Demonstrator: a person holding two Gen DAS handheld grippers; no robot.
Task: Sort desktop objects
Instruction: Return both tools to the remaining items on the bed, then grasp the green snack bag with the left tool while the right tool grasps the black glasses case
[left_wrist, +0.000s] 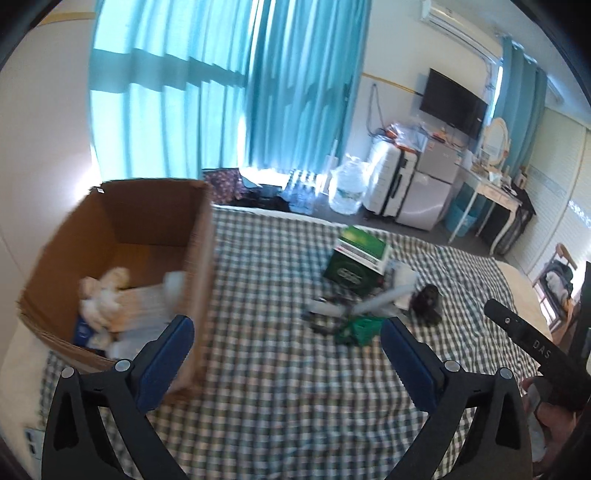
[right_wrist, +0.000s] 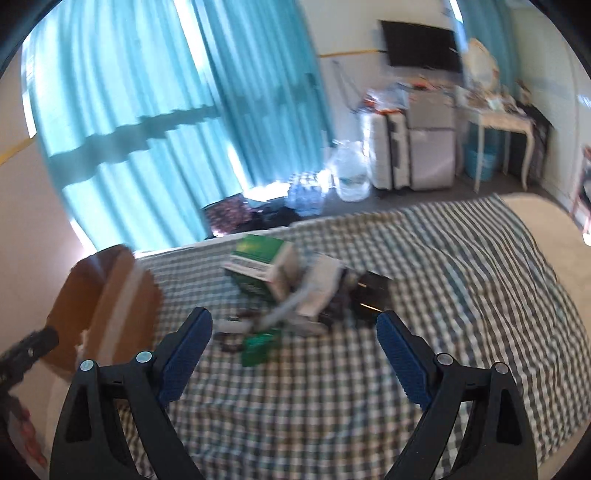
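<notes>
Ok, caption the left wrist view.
Open left gripper above checkered bedspread, between cardboard box and unsorted clutter.

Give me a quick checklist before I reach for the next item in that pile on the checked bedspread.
1. Left gripper empty and open: ok, its jaws are spread with nothing between them.
2. Right gripper empty and open: ok, same state.
3. Brown cardboard box open to receive items: ok, top open, with a cream soft toy already inside.
4. Pile reachable: ok, the green and white carton, pale tube and small green packet lie ahead of both grippers on the green checked bedspread.
5. Next target separable: cannot tell, the pile is tangled and blurred.
6. Small black object identity: cannot tell.
</notes>
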